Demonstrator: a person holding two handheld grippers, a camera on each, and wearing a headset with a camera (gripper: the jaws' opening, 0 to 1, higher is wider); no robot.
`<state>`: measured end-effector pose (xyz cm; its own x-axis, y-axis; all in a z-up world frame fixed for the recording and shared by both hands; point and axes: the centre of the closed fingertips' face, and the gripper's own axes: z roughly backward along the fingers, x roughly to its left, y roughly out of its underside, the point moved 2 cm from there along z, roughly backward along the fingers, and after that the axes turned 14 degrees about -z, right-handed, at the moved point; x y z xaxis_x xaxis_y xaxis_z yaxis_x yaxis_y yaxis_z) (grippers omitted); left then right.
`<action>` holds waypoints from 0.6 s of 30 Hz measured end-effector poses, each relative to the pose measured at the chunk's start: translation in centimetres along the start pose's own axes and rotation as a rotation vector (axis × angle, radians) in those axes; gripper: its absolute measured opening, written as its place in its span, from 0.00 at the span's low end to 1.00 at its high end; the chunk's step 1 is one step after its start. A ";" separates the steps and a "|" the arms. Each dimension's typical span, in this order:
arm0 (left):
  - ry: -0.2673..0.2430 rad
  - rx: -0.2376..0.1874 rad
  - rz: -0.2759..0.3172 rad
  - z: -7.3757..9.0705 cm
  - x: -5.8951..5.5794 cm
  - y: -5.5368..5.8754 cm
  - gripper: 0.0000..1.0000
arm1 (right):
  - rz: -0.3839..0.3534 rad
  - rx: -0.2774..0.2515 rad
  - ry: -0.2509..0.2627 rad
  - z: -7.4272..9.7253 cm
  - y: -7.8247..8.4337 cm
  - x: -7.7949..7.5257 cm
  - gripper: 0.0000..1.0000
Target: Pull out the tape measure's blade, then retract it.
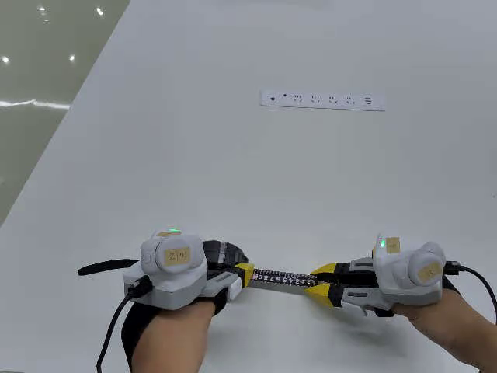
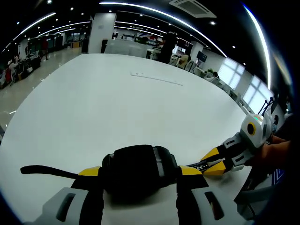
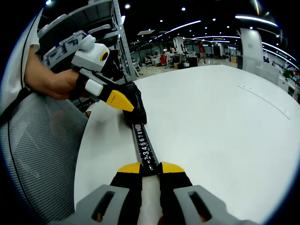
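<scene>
Lower centre, head view: left gripper (image 1: 239, 270) clamps black tape measure case (image 1: 224, 252); right gripper (image 1: 320, 281) pinches extended blade (image 3: 142, 140), numerals 3–9 legible.

Left gripper (image 2: 139, 172) jaws clamp the black case (image 2: 136, 160) from both sides, strap (image 2: 47, 171) trailing left. Blade (image 2: 202, 165) runs right into right gripper's (image 2: 215, 162) yellow tips. White table (image 2: 108, 108), power strip (image 2: 155, 78) far side.

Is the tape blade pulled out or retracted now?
Out. A short numbered stretch of blade spans from the case in the left gripper to the right gripper, shut on its end.
</scene>
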<state>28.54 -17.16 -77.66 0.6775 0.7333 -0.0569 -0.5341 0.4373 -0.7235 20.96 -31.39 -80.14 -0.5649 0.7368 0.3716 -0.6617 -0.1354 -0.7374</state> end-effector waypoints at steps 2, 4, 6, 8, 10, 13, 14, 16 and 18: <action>-0.002 0.005 -0.003 0.0 0.0 0.0 0.60 | 0.000 0.000 0.001 0.0 0.0 0.0 0.11; -0.006 0.010 -0.004 0.0 0.0 0.0 0.59 | 0.000 0.001 0.003 0.0 0.0 0.0 0.11; -0.009 0.012 -0.005 0.0 0.0 0.0 0.58 | 0.001 -0.001 0.003 0.0 0.0 0.0 0.11; -0.010 0.016 -0.003 0.0 0.0 0.0 0.58 | 0.002 -0.001 0.004 0.0 0.0 -0.1 0.11; -0.008 0.023 -0.001 0.0 0.1 0.0 0.57 | 0.003 0.000 0.003 0.0 0.0 -0.1 0.11; -0.004 0.030 -0.002 -0.2 0.2 -0.1 0.56 | 0.013 -0.006 -0.002 -0.5 -0.6 0.2 0.11; -0.004 0.027 -0.002 -0.1 0.1 0.0 0.56 | 0.015 -0.006 -0.006 -0.7 -0.6 0.3 0.11; -0.003 0.023 -0.001 -0.1 0.1 0.0 0.56 | 0.010 -0.008 -0.011 -1.0 -0.6 0.3 0.12; 0.000 0.028 -0.003 -0.1 0.1 0.0 0.56 | 0.009 -0.011 -0.016 -1.2 -0.8 0.5 0.11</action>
<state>28.62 -17.13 -77.74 0.6788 0.7322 -0.0549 -0.5462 0.4536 -0.7042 21.79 -30.13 -80.09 -0.5784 0.7249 0.3742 -0.6516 -0.1346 -0.7465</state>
